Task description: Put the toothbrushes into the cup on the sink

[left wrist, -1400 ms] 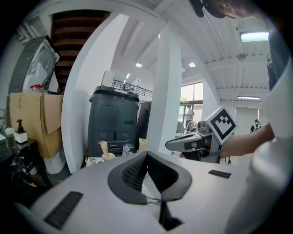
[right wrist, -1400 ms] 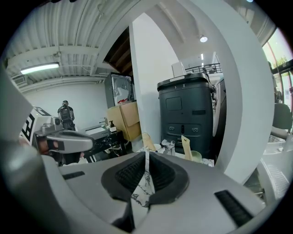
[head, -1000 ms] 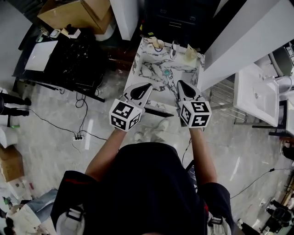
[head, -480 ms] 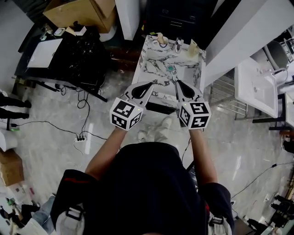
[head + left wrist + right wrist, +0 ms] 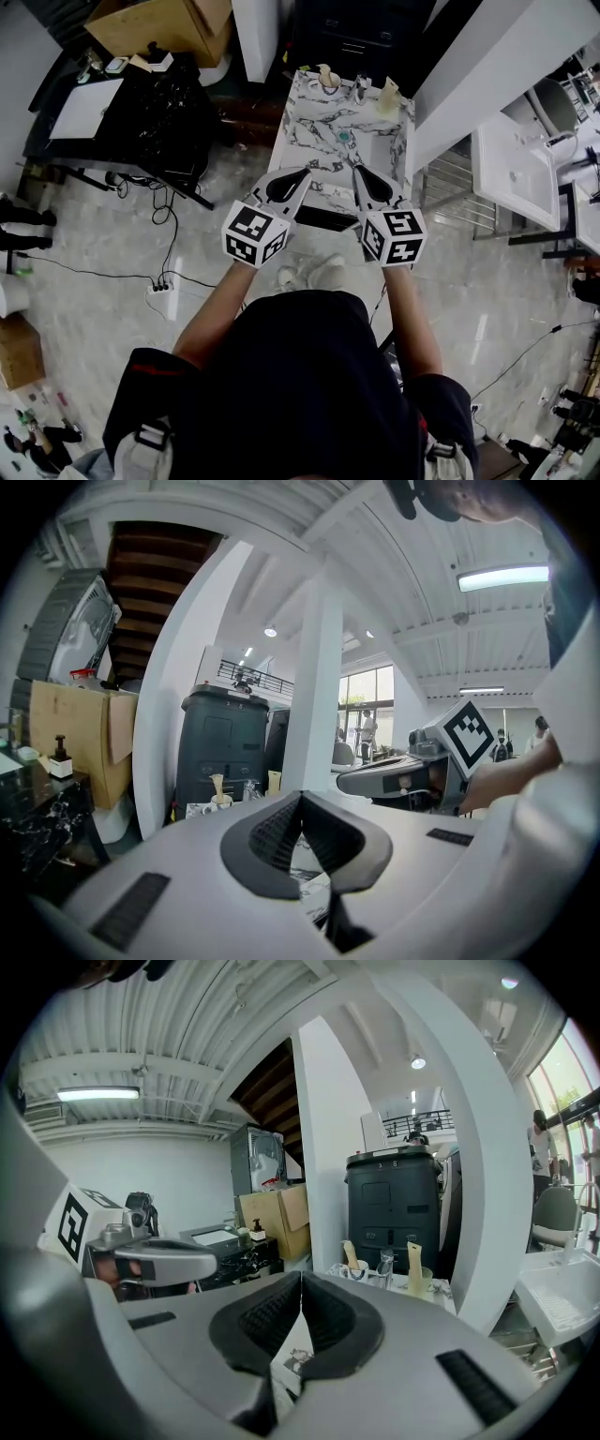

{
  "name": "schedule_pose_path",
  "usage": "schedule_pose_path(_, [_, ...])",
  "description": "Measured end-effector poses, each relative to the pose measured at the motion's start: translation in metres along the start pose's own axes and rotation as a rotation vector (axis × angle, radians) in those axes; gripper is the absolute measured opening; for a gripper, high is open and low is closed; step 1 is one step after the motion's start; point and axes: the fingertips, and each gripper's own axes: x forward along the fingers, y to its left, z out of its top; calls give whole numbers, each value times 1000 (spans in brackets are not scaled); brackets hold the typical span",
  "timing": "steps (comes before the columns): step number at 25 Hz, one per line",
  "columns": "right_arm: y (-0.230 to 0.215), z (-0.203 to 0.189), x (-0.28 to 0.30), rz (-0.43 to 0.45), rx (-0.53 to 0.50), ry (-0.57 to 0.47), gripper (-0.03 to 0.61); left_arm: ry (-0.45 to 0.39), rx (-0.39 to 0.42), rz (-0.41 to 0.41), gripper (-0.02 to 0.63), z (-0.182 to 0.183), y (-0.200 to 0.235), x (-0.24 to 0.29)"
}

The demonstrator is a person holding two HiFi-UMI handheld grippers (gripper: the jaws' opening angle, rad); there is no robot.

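Two grippers, left (image 5: 298, 178) and right (image 5: 362, 174), jaws pressed together on nothing, hover side by side at sink's (image 5: 317, 131) near edge. White cup (image 5: 326, 84) stands at far edge, pale stick upright inside; toothbrushes too small to identify.

In the head view, the near edge of the white, grey-veined marble sink top (image 5: 323, 131) is hidden under the tips of the left gripper (image 5: 304, 173) and right gripper (image 5: 357, 171). At its far edge, what the small white cup (image 5: 326, 82) holds is too small to tell, as is the pale upright piece (image 5: 388, 96). The brown cardboard box (image 5: 159, 23) is cut by the top edge, and the person in dark clothes (image 5: 309, 394) by the bottom.
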Motion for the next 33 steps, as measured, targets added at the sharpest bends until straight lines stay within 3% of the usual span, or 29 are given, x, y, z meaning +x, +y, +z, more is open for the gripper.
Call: schedule_pose_path(33, [-28, 13, -13, 60, -12, -20, 35, -16, -3, 39, 14, 19, -18, 37])
